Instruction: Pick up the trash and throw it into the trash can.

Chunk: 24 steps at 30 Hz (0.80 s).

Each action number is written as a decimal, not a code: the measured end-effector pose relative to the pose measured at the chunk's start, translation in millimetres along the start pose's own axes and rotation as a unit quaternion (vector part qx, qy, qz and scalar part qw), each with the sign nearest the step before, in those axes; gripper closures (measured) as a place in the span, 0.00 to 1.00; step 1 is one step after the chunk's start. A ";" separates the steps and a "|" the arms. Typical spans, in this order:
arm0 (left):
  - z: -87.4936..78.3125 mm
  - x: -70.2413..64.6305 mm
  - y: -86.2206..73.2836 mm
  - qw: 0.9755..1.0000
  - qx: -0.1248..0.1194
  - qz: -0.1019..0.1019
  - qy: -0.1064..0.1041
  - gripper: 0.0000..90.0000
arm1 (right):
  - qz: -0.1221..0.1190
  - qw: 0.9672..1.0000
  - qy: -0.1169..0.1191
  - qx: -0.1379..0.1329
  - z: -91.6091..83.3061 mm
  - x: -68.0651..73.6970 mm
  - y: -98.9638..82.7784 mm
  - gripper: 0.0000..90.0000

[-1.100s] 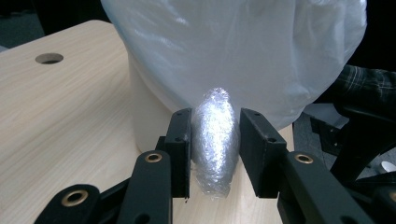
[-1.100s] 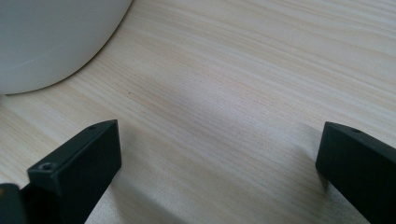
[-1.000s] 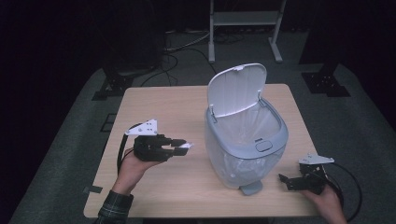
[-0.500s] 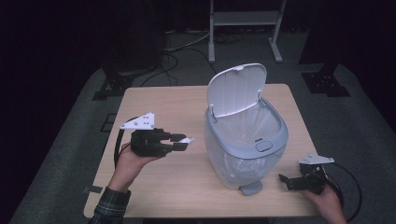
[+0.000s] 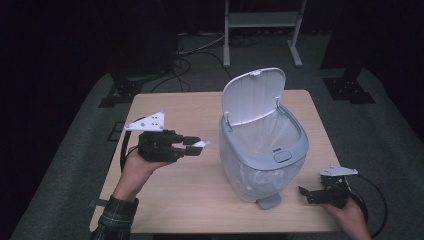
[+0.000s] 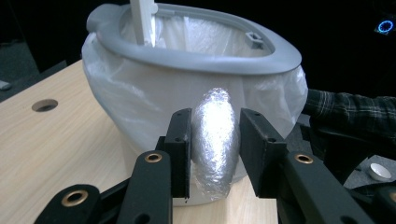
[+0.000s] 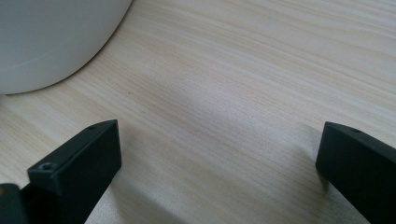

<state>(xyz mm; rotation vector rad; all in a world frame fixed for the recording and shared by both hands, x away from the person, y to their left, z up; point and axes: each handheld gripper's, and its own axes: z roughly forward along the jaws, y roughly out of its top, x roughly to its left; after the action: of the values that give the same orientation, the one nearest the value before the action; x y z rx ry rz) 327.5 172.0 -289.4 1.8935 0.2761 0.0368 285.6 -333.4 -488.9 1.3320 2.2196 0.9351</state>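
Foil-wrapped lump (image 6: pixel 213 140), silvery and crinkled, sits clamped between the two black fingers (image 6: pixel 180 149) of the left gripper (image 5: pixel 192 145), standing upright between them with its rounded top rising above the fingertips. Just beyond those fingers stands a pale grey pedal bin (image 5: pixel 262 150) on the wooden worktop (image 5: pixel 175 200), its lid (image 5: pixel 253 95) tipped up and a clear plastic liner (image 6: pixel 140 93) folded over its rim. The left gripper is held above the worktop, its fingers aimed toward the bin's side. The right gripper (image 5: pixel 306 192) rests low near the bin's foot pedal (image 5: pixel 268 201), its fingers (image 7: pixel 79 158) spread wide apart over bare wood.
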 end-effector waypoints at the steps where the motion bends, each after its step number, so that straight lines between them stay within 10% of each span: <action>1: 0.0 0.0 0.0 1.000 0.000 0.000 0.000 0.73 | 0.000 1.000 0.000 0.000 0.0 0.0 0.0 0.00; 24: 7.3 -9.1 48.1 0.999 -0.009 0.030 -0.024 0.73 | 0.000 1.000 0.000 0.000 0.0 0.0 0.0 0.00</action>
<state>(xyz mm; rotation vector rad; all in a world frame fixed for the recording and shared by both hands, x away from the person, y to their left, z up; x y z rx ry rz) 328.1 148.5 -245.8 1.8826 0.1861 0.0348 285.6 -333.4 -488.9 1.3316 2.2200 0.9350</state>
